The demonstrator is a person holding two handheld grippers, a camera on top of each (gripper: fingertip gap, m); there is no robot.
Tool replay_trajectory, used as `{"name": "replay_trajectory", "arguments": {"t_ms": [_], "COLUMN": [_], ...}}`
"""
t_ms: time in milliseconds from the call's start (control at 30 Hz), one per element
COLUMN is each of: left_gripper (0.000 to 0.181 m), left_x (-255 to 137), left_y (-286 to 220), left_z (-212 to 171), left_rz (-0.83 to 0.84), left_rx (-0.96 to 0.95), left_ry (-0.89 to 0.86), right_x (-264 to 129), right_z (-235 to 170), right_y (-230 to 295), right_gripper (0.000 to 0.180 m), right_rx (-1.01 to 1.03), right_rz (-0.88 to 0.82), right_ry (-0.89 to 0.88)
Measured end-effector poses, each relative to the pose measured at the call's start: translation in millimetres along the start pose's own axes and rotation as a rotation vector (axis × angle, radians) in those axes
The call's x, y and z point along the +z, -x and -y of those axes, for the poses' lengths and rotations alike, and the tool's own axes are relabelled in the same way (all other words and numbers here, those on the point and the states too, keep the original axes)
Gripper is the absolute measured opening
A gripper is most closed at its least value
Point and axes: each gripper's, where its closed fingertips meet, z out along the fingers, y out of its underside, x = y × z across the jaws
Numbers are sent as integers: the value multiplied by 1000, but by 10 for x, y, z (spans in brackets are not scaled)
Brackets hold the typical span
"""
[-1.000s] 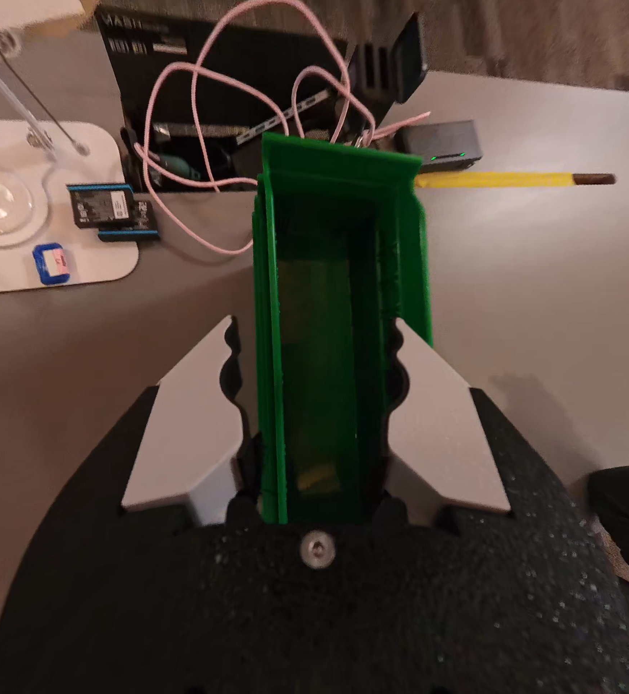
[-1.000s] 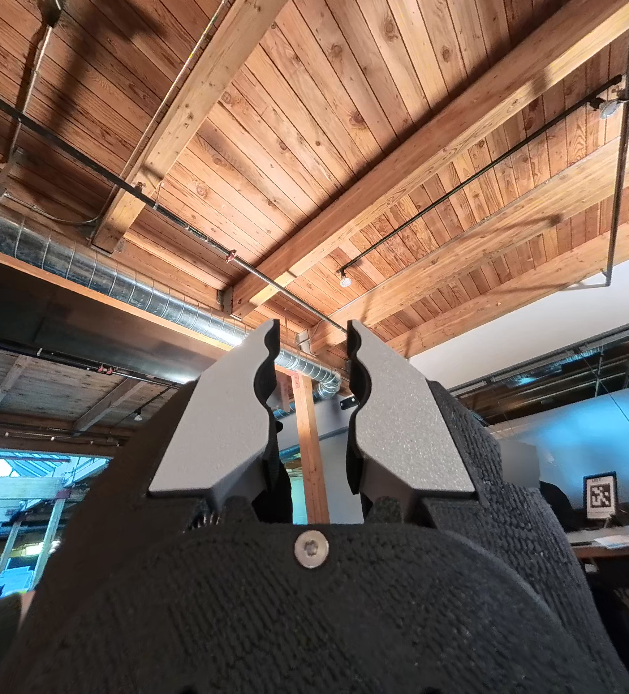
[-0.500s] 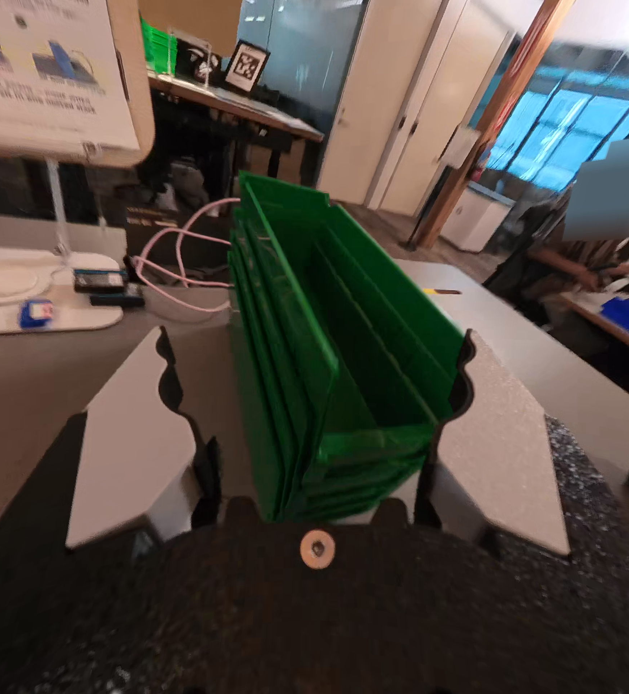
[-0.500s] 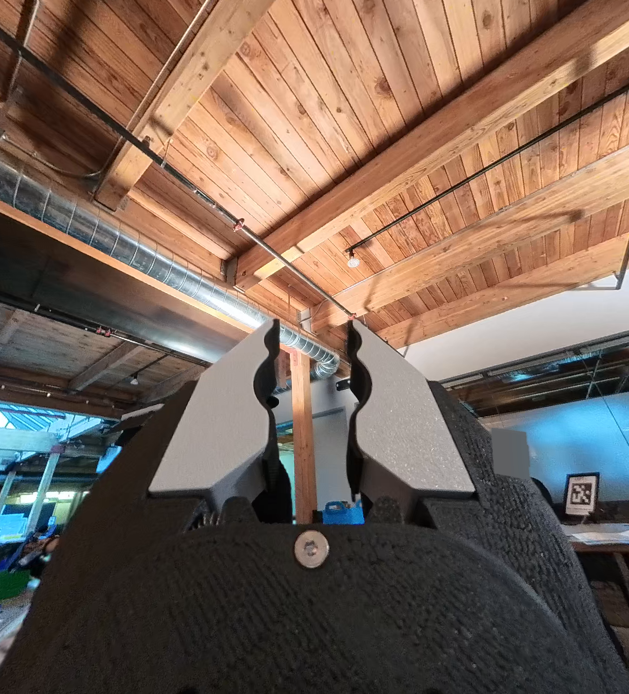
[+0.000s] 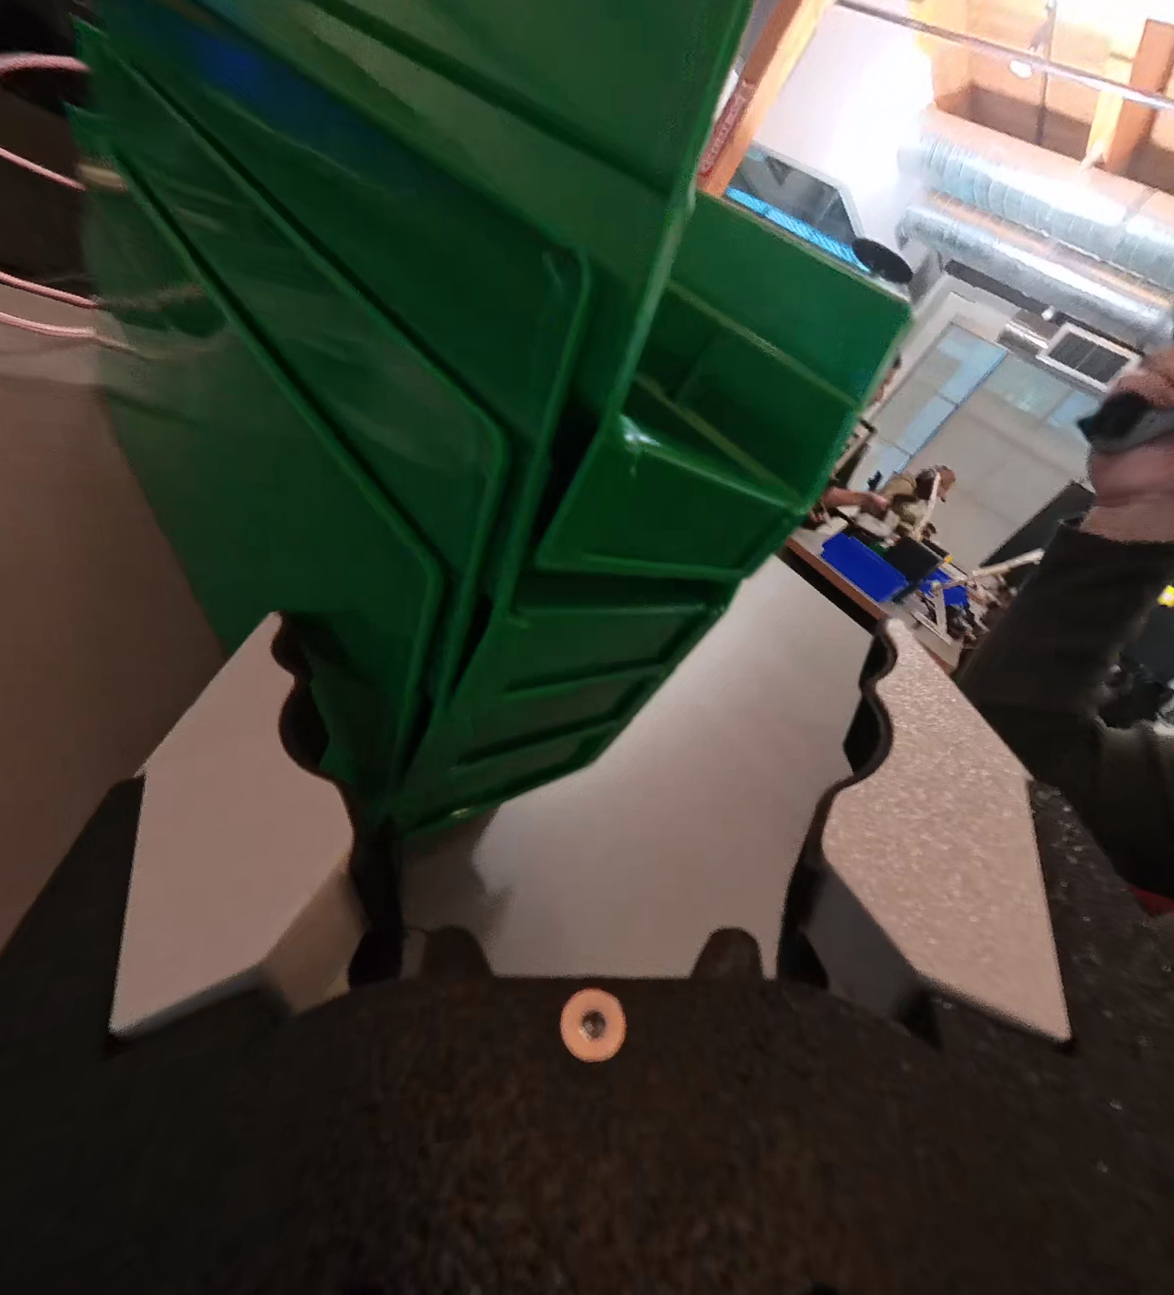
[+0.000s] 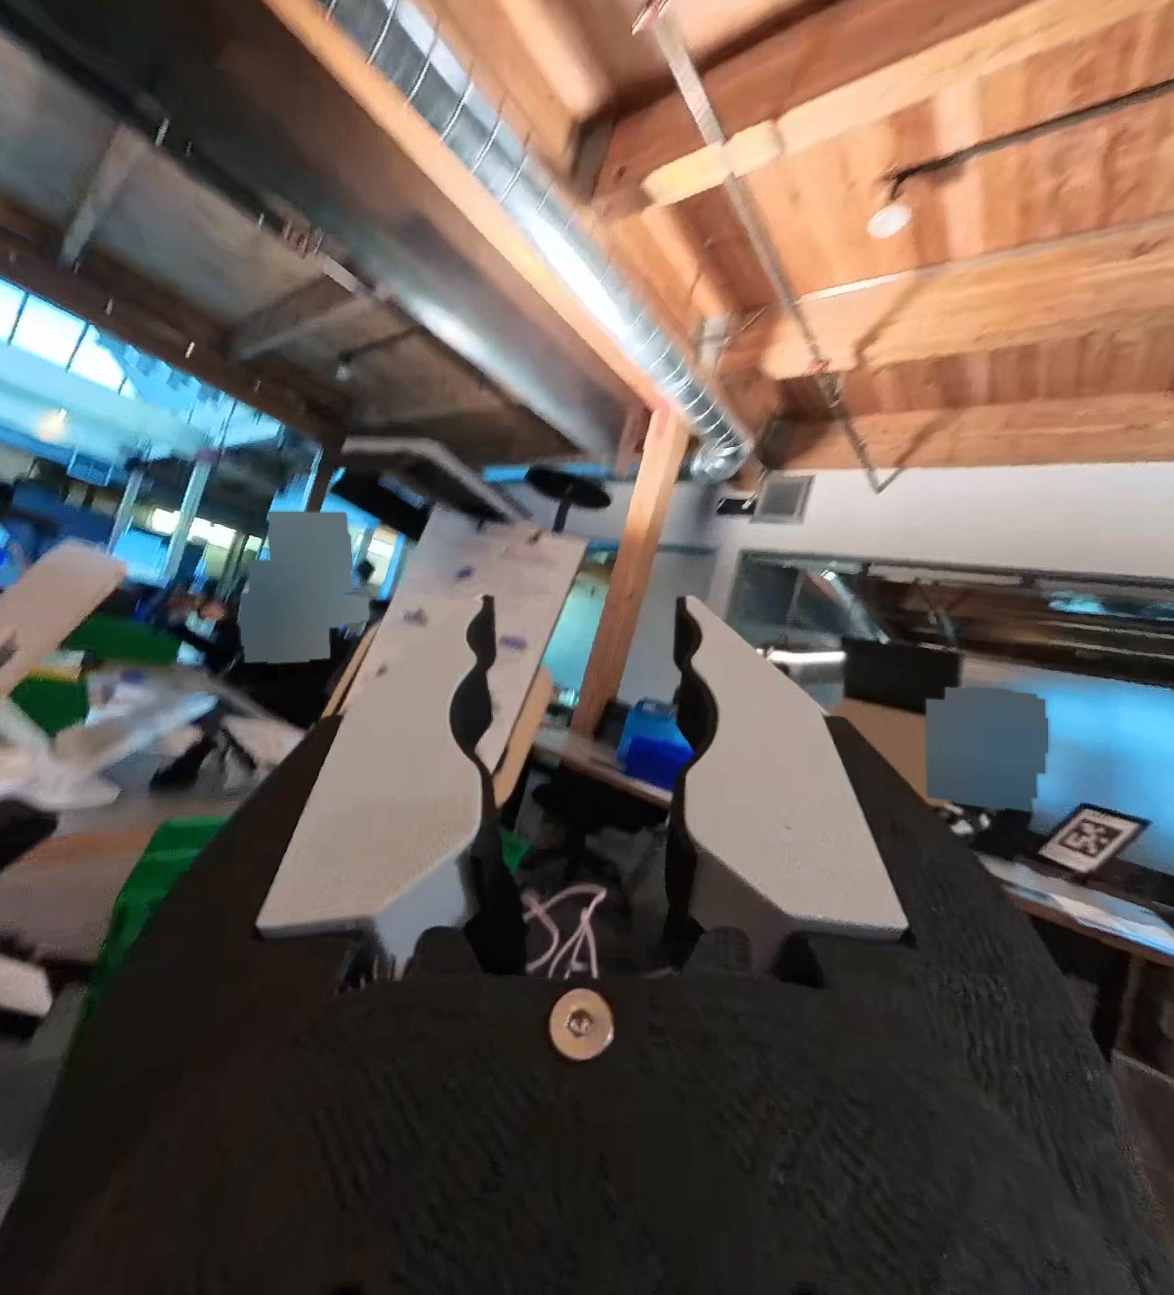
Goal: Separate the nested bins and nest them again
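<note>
The green bins (image 5: pixel 388 364), nested, are being tilted above the table (image 5: pixel 640 876) against one finger of the left gripper (image 5: pixel 580 708), jaws spread wide, while the right gripper (image 6: pixel 580 708), jaws parted, is being held empty, so the unclamped stack is probably being risked to slipping.

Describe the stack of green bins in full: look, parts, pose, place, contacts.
The stack of green bins looks like glossy moulded plastic: several identical bins nested together, their stepped rims and open fronts fanned out at the lower right. It is tilted, leaning across the left wrist view above the grey table. The left gripper is wide open; the stack's lower corner lies against its left finger, clear of the other. The view is blurred.
</note>
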Motion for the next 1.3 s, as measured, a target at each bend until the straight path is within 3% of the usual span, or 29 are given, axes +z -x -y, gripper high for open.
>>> {"name": "replay_trajectory", "arguments": {"t_ms": [167, 267, 333, 400, 500, 633, 733, 867, 1067, 1300], "left_gripper": [138, 140, 142, 141, 141, 138, 136, 136, 136, 135], "left_x": [121, 20, -139, -264, -336, -334, -362, -399, -423, -445], "left_y": [-487, -390, -298, -179, 119, 102, 60, 36, 22, -13], "left_z": [-348, -153, 46, 167, 232, 217, 232, 247, 252, 231], "left_rz": [-188, -55, 30, 97, 233, 220, 199, 156, 130, 125], "left_rx": [20, 122, 172, 189, 161, 144, 139, 87, 53, 63], "left_ry": [127, -28, -154, -214, -215, -214, -233, -257, -270, -268], "right_x": [502, 874, 1153, 1380, 1441, 1222, 1114, 1090, 1305, 1509], "right_z": [-893, -1355, -1723, -2200, -2848, -3430, -3531, -3473, -3145, -2437], "right_y": [763, 1164, 1327, 1345, 1550, 1508, 1668, 1643, 1520, 993], "right_gripper": [84, 97, 123, 158, 160, 159, 140, 120, 114, 114], "right_rx": [-300, -120, 78, 123, 214, 188, 308, 261, 227, 262], "right_rz": [52, 185, 263, 250, 278, 175, 176, 169, 159, 128], "right_ry": [322, 492, 691, 943, 1311, 1696, 1828, 1907, 1877, 1765]}}
